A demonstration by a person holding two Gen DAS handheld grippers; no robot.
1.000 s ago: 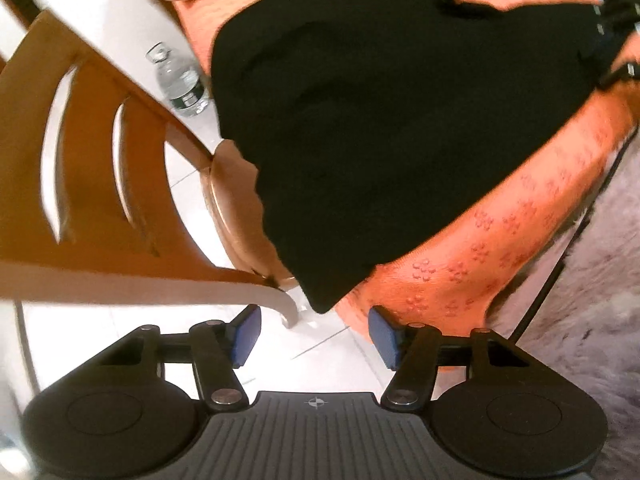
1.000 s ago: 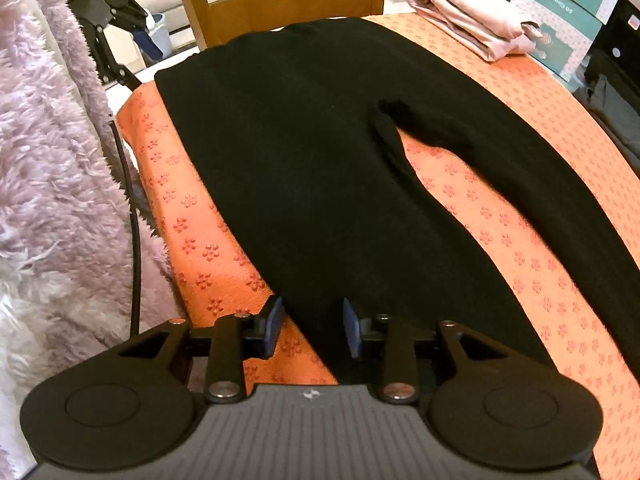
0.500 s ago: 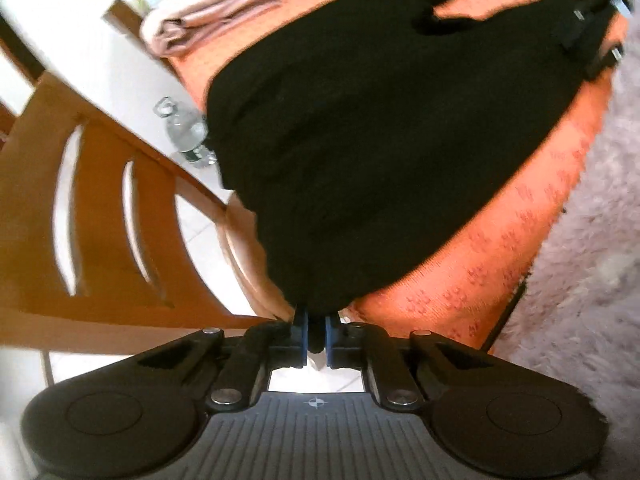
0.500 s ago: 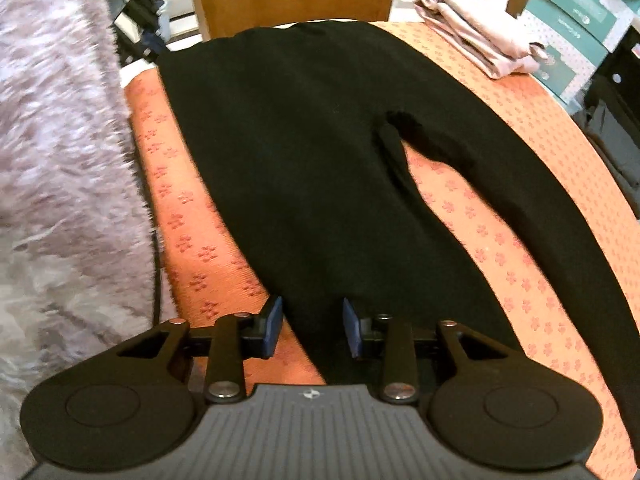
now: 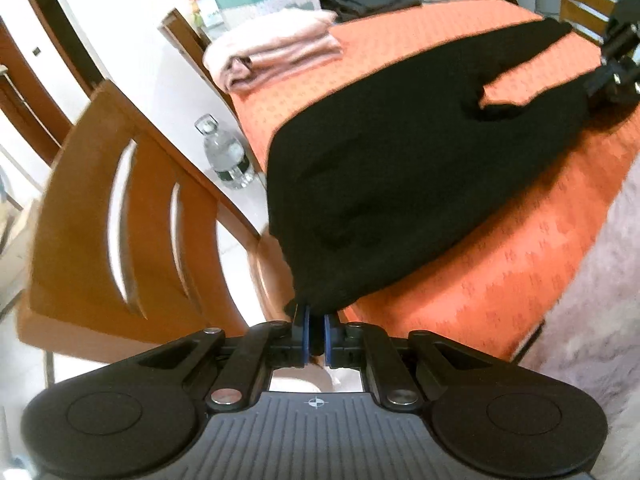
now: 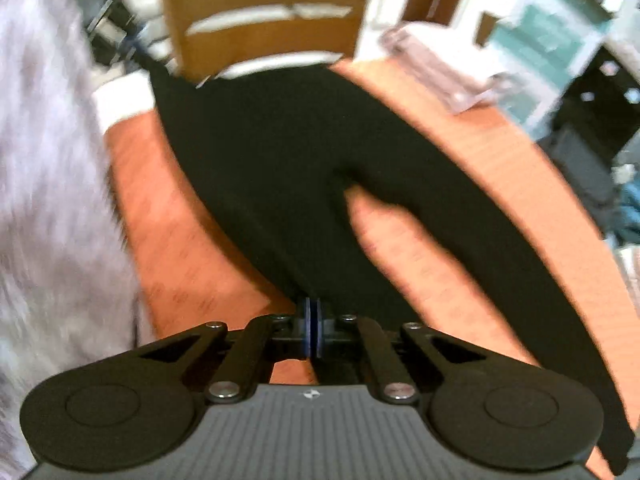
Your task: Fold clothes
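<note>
Black trousers [image 5: 400,184] lie spread across an orange floral-patterned tablecloth [image 5: 500,264], the waist end hanging over the table edge near a wooden chair [image 5: 120,224]. The left gripper [image 5: 315,334] has its blue pads pinched together on the waistband corner; the right gripper [image 6: 311,330], seen in a blurred view, is likewise clamped on the near trouser leg's edge. Folded pink garments [image 5: 276,50] and a water bottle [image 5: 226,152] lie beyond.
</note>
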